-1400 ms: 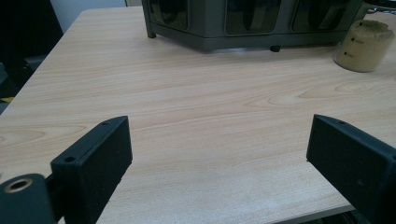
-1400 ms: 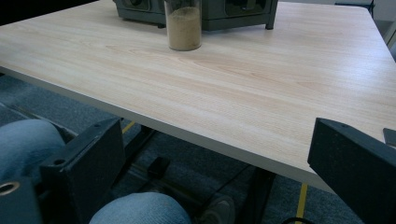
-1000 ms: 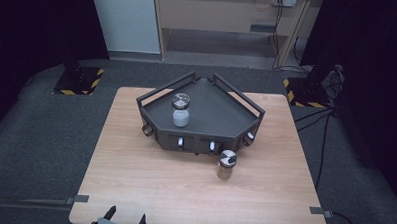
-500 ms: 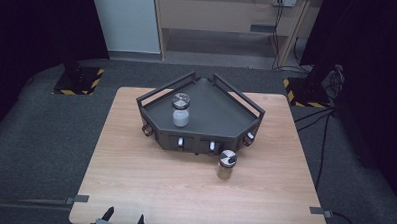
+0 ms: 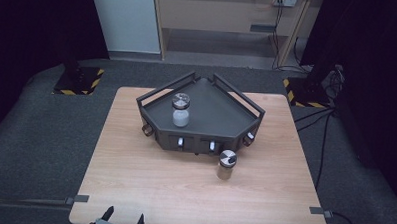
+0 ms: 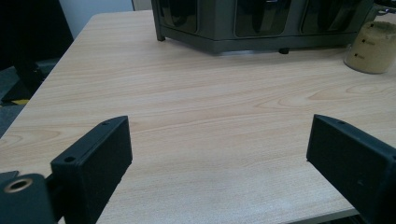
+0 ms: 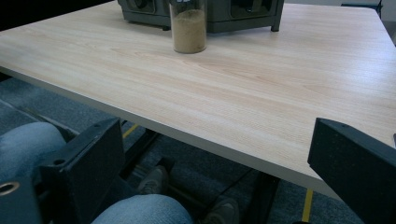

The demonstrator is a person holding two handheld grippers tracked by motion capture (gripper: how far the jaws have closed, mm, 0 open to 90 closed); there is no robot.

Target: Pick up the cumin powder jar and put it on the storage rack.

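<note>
A dark corner-shaped rack (image 5: 216, 120) stands at the back middle of the wooden table (image 5: 149, 180). A jar of white powder (image 5: 180, 111) with a metal lid stands on the rack's shelf. In front of the rack, on the table, is a jar of tan powder (image 5: 226, 165), which is also in the left gripper view (image 6: 373, 46) and in the right gripper view (image 7: 188, 29). My left gripper (image 5: 122, 221) is open at the table's near edge, its jaws wide apart (image 6: 219, 158) over bare wood. My right gripper (image 7: 219, 172) is open below and in front of the table edge.
The rack's front face (image 6: 261, 25) has hooks and small knobs. A person's knees in jeans (image 7: 28, 149) and shoes are under the table. Grey carpet surrounds the table, with black stands with yellow stripes (image 5: 77, 80) at the back corners and cables (image 5: 326, 116) at right.
The left gripper's tips have shifted slightly at the table's near edge. The jars and rack have not moved.
</note>
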